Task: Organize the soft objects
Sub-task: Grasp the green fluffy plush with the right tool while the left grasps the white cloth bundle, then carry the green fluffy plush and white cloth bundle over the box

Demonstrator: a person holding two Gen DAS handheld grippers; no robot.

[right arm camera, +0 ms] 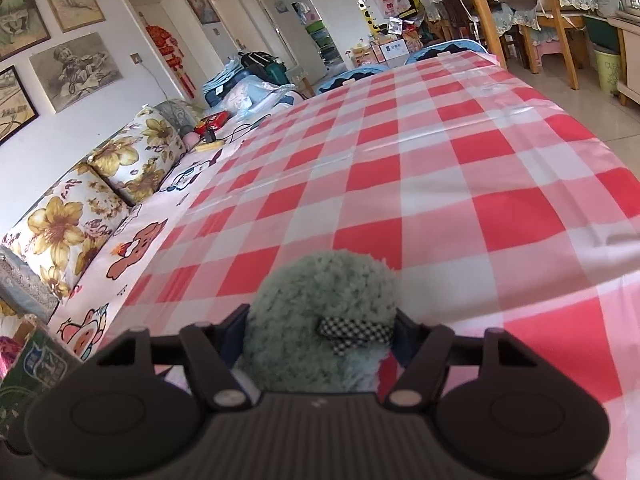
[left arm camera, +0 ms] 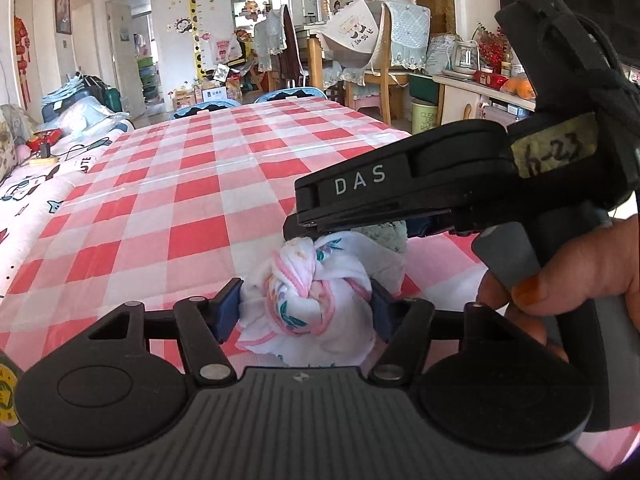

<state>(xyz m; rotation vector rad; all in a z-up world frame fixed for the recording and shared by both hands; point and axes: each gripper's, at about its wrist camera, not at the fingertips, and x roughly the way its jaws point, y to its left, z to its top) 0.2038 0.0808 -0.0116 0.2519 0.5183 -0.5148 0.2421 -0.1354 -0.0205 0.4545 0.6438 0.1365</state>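
Observation:
A white cloth bundle (left arm camera: 308, 280), knotted, with pink trim and a leaf print, lies on the red and white checked table (left arm camera: 192, 184). My left gripper (left arm camera: 306, 306) has its blue pads (left arm camera: 228, 310) pressed against both sides of the bundle. A fluffy pale green plush toy (right arm camera: 320, 300) with a black and white checked bow (right arm camera: 354, 330) fills the right gripper (right arm camera: 320, 334), whose pads press on its sides. In the left wrist view the right gripper (left arm camera: 304, 220) reaches in from the right, held by a hand (left arm camera: 560, 280), with the green plush (left arm camera: 384, 234) under it, just behind the bundle.
A sofa with flowered cushions (right arm camera: 100, 184) and a cartoon-print cover runs along the table's left side. Blue chair backs (left arm camera: 288, 94) stand at the far edge. Wooden chairs (left arm camera: 384, 76) and a cluttered sideboard (left arm camera: 480, 80) are at the back right.

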